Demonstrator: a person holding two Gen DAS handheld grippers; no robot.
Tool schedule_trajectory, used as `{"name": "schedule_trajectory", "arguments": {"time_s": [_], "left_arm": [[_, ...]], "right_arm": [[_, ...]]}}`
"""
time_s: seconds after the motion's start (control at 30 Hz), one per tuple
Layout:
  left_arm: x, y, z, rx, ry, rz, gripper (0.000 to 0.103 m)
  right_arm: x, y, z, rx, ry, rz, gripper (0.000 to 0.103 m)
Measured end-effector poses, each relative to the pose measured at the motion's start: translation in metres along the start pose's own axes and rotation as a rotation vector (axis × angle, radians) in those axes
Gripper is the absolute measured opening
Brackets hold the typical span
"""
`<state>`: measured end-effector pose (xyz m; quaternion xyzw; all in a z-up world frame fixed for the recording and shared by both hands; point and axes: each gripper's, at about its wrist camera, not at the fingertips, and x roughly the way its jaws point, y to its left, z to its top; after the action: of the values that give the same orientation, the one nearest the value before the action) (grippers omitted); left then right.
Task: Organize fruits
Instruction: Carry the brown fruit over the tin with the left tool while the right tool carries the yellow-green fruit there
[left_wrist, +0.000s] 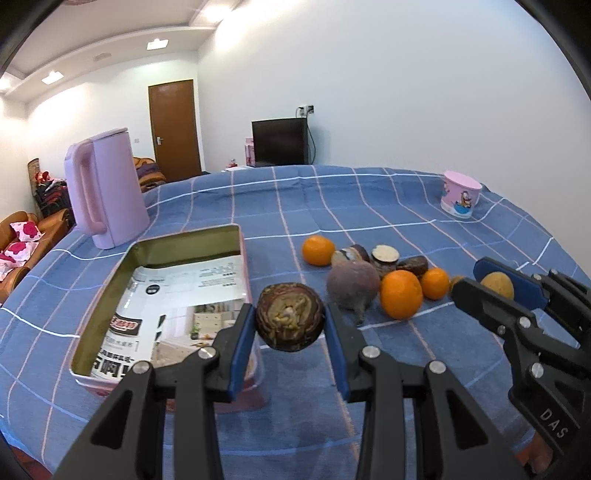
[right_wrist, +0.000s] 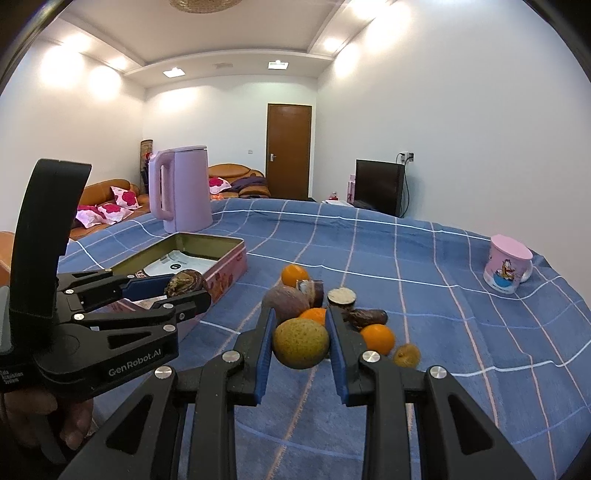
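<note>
Now pinching a brown, wrinkled passion fruit (left_wrist: 290, 316) between the blue pads of the left gripper (left_wrist: 290, 325), fingers partly closed and touching it on both sides, cut or split face turned toward the camera, yellowish pulp showing. Held above the counter (left_wrist: 369, 206), just beside the right edge of the open pink tin (left_wrist: 242, 236), printed paper lying inside. Likewise clamped in the right gripper (right_wrist: 301, 345): a yellow-green, speckled round fruit (right_wrist: 301, 342), fingers pressed against either flank, lifted clear of the blue checked cloth. Behind it on the counter, a loose cluster: a dull purple fruit (right_wrist: 285, 303), oranges (right_wrist: 377, 338), dark cut pieces (right_wrist: 341, 296), one small yellowish fruit (right_wrist: 406, 355). Farther off, a pink kettle (right_wrist: 183, 188) and a pink cup (right_wrist: 508, 264).
</note>
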<state>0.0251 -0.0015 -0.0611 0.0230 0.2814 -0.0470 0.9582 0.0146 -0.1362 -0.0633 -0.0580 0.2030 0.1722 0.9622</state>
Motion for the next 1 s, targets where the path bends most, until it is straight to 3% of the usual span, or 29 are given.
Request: {"name": "schedule_trajectory", "arguments": {"time_s": [1.0], "left_arm": [[0.022, 0.085, 0.005, -0.116, 0.029, 0.156, 0.039]], "right_arm": [[0.051, 0.054, 0.054, -0.121, -0.029, 0.136, 0.03]]}}
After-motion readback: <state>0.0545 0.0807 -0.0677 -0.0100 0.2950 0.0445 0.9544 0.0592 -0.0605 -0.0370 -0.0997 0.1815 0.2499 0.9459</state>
